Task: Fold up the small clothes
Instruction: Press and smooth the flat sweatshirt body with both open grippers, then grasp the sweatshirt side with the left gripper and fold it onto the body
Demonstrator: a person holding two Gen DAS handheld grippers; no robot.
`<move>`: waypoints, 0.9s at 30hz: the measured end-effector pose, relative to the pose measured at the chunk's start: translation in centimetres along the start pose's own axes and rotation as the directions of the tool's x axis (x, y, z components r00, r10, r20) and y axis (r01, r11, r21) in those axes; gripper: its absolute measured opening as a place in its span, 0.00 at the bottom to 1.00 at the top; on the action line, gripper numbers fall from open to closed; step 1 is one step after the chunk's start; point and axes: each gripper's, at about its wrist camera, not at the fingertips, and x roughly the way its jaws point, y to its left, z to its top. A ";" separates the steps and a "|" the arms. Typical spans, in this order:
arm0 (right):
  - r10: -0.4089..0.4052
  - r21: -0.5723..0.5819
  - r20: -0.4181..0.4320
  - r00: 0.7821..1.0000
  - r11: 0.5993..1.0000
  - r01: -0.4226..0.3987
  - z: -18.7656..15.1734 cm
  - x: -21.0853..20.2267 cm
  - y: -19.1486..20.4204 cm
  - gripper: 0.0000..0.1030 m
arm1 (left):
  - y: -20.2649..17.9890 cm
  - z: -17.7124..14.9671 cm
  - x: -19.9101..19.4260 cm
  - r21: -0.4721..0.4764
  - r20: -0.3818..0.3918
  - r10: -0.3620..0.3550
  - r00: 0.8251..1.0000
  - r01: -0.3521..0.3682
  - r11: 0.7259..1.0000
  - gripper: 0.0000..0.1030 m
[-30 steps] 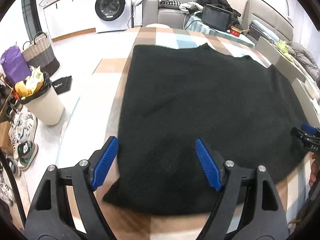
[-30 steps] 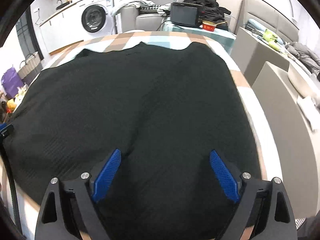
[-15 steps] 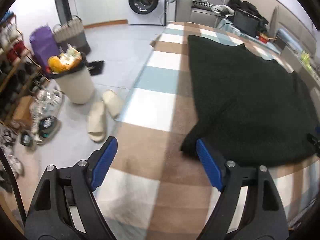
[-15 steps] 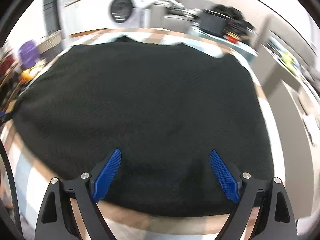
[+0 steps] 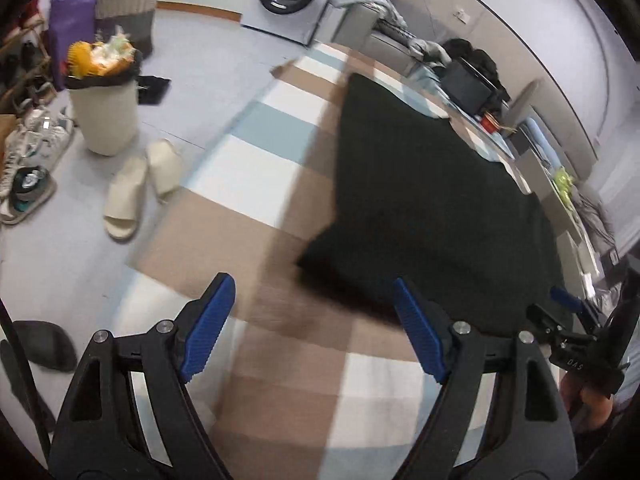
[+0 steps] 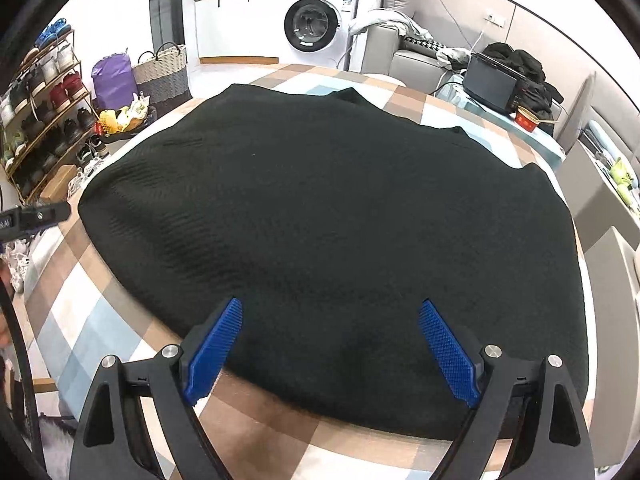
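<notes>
The black garment (image 6: pixel 332 216) is matt, finely ribbed knit cloth. Checked woven fabric covers the table (image 6: pixel 92 320). The right tool (image 6: pixel 330 344) has ridged blue pads (image 6: pixel 448 354) on matt black plastic.

Both wrist fisheyes tilt steeply down, close over the checked brown, white and blue tablecloth (image 5: pixel 264 152) (image 6: pixel 92 320), sharing the flat black knitted garment (image 5: pixel 432 208) (image 6: pixel 328 216)

Black garment (image 6: pixel 328 216); brown-blue-white checked cloth (image 5: pixel 256 152); blue-padded tongs (image 6: pixel 332 344)

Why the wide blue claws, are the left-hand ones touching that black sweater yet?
Apart. In the left wrist view the left gripper stands open over bare checked tablecloth, with cloth showing between its fingers and the black sweater's corner.
</notes>
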 end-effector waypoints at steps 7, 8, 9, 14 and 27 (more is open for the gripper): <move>-0.034 0.032 -0.008 0.999 0.999 0.034 -0.9 -0.3 -1.8 0.89 | -6.1 -0.4 2.9 0.120 -0.014 -0.029 0.999 0.031 0.992 0.75; -0.035 0.041 -0.014 0.999 0.999 0.036 -1.0 -0.2 -2.2 0.89 | -6.9 -0.3 3.5 0.120 -0.016 -0.058 0.998 0.060 0.991 0.67; -0.039 0.048 -0.018 0.999 0.998 0.039 -1.2 -0.2 -2.5 0.89 | -7.6 -0.1 4.1 0.115 -0.017 -0.071 0.997 0.072 0.991 0.61; -0.058 0.070 -0.027 0.998 0.996 0.060 -1.9 -0.4 -3.8 0.89 | -9.4 0.4 5.8 0.042 0.004 -0.110 0.994 0.110 0.993 0.13; -0.111 0.172 -0.048 0.993 0.978 0.118 -3.7 -0.9 -8.0 0.89 | -9.5 2.5 0.5 0.068 0.198 -0.057 0.979 0.044 0.997 0.08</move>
